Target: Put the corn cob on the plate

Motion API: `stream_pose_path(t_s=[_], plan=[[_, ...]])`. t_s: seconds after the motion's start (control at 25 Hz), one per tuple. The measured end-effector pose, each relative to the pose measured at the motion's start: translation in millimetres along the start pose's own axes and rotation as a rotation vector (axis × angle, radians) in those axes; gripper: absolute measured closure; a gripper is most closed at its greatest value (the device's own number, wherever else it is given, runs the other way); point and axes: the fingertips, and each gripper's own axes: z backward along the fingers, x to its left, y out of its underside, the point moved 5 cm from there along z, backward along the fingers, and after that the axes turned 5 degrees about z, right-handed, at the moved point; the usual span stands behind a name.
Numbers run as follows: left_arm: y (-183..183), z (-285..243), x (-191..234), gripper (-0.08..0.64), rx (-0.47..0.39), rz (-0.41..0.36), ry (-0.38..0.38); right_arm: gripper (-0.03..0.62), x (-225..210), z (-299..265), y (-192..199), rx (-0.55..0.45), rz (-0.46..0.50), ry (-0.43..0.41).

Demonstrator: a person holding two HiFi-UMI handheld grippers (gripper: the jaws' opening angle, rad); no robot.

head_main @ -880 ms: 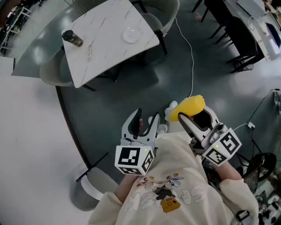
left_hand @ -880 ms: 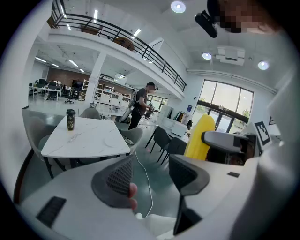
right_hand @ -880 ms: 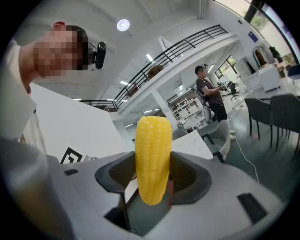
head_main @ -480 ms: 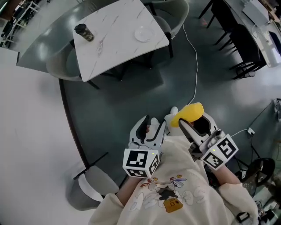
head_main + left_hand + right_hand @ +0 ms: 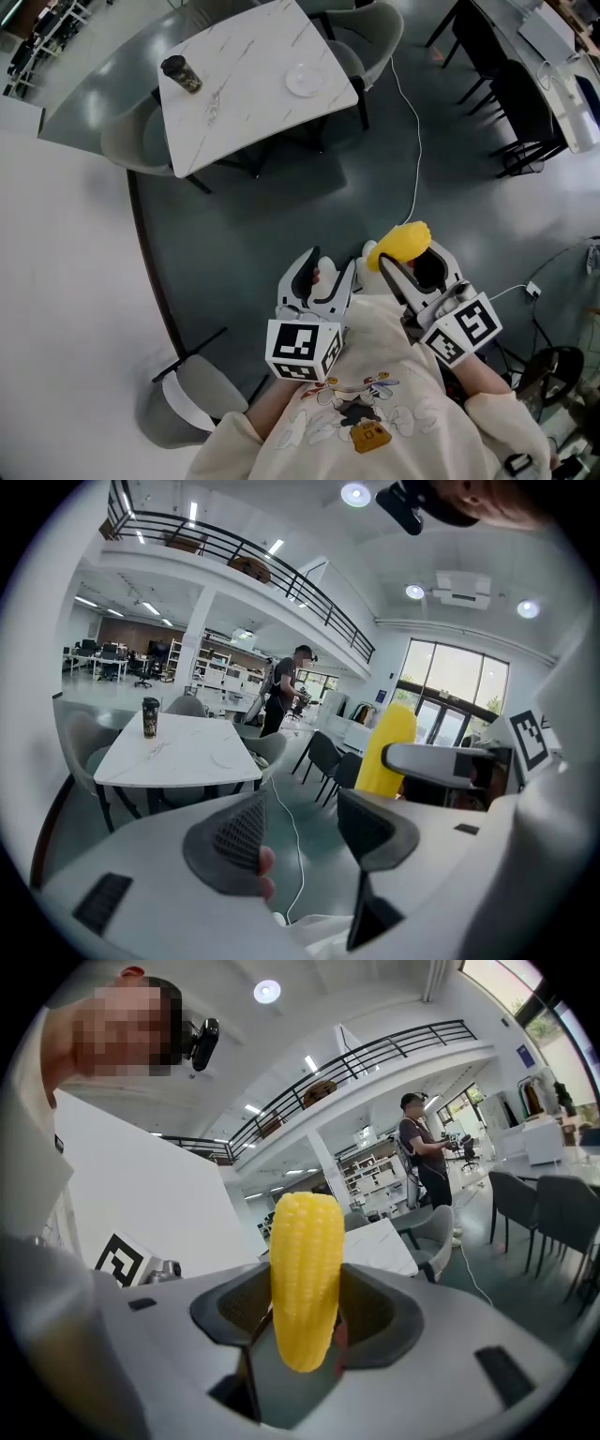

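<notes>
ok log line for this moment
right gripper: jaws shut on yellow corn cob, upright | left gripper: jaws open, empty | small white plate: on white marble table, far ahead

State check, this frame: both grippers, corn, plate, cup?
left gripper: open, nothing between the jaws.
right gripper: shut on the corn cob.
corn cob: held upright, not yet on the plate.
plate: empty, on the table.
cup: upright on the table, apart from the plate.
</notes>
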Motion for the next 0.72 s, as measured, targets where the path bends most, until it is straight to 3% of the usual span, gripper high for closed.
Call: stream_pose_path(t_s=[0.52, 0.72], plan=[[-20, -68, -44, 0.314, -0.042, -0.024, -0.069, 0.365, -80, -3, -17, 0.027, 0.01, -0.082], [-22, -89, -57, 0.314, -0.072, 0.005, -0.112, 0.365, -105, -5, -21, 0.052, 0.038, -0.123]])
